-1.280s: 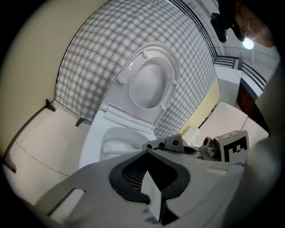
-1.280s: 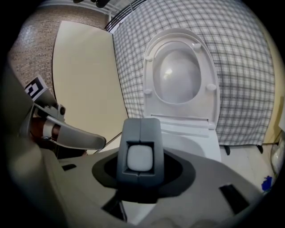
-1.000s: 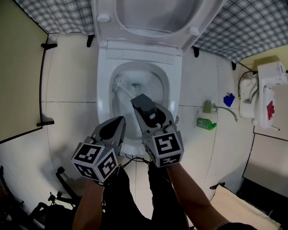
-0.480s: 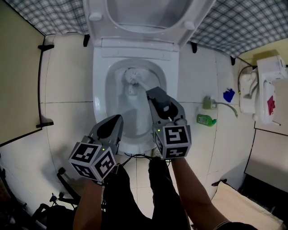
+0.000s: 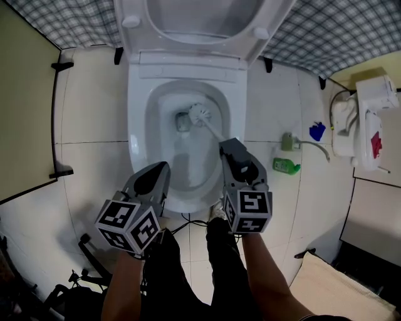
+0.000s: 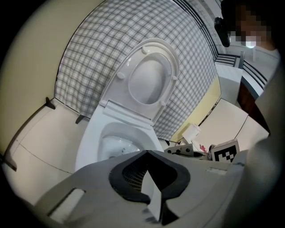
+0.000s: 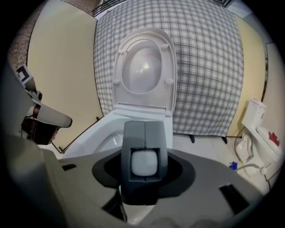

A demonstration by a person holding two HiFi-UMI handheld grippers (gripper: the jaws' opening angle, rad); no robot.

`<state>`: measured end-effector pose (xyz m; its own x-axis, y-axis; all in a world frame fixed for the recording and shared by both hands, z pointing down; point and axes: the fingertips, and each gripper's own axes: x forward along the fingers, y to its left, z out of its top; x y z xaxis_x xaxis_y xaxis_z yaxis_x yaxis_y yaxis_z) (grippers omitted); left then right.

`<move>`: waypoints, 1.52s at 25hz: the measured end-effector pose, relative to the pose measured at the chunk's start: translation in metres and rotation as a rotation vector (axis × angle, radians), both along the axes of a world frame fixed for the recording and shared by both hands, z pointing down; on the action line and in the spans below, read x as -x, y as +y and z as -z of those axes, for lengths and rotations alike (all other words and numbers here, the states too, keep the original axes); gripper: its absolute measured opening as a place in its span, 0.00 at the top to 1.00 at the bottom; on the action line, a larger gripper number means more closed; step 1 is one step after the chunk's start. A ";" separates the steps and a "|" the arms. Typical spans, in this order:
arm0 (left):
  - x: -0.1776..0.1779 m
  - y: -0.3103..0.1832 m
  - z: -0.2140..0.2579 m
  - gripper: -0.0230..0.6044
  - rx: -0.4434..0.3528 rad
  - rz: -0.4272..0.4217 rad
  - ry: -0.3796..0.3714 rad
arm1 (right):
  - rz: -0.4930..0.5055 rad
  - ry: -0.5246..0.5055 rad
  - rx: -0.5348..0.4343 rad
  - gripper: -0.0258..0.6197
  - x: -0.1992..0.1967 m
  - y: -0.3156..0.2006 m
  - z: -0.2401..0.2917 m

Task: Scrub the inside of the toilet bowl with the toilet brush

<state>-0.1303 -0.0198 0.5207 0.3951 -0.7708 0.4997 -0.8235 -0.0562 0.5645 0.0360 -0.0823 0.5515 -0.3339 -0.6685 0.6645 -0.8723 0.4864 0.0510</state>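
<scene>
The white round-headed toilet brush (image 5: 200,115) sits head-down inside the white ceramic toilet bowl (image 5: 137,119). The right gripper (image 5: 229,147) fingers pinch its handle; firm bristle pressure on the wall should scrub best. The left gripper (image 5: 159,169) fingers are pressed together, empty.

The toilet bowl (image 5: 139,125) is glossy white ceramic, and its raised lid (image 5: 188,15) is smooth, shiny plastic. The pale floor tiles (image 5: 94,106) look glazed. The checked cloth (image 5: 341,37) is matt. The toilet brush (image 5: 200,114) has white bristles. The left gripper (image 5: 160,170) and right gripper (image 5: 229,147) have matt grey plastic shells.
</scene>
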 end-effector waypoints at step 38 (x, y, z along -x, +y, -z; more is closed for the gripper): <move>0.010 0.029 -0.007 0.95 0.036 0.020 0.011 | 0.572 -0.221 0.110 0.66 0.094 0.026 0.024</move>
<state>-0.1406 0.0093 0.5281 0.3854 -0.7604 0.5227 -0.8181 -0.0196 0.5748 -0.0579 -0.0566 0.5277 -0.7565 -0.2750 0.5934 -0.4565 0.8717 -0.1780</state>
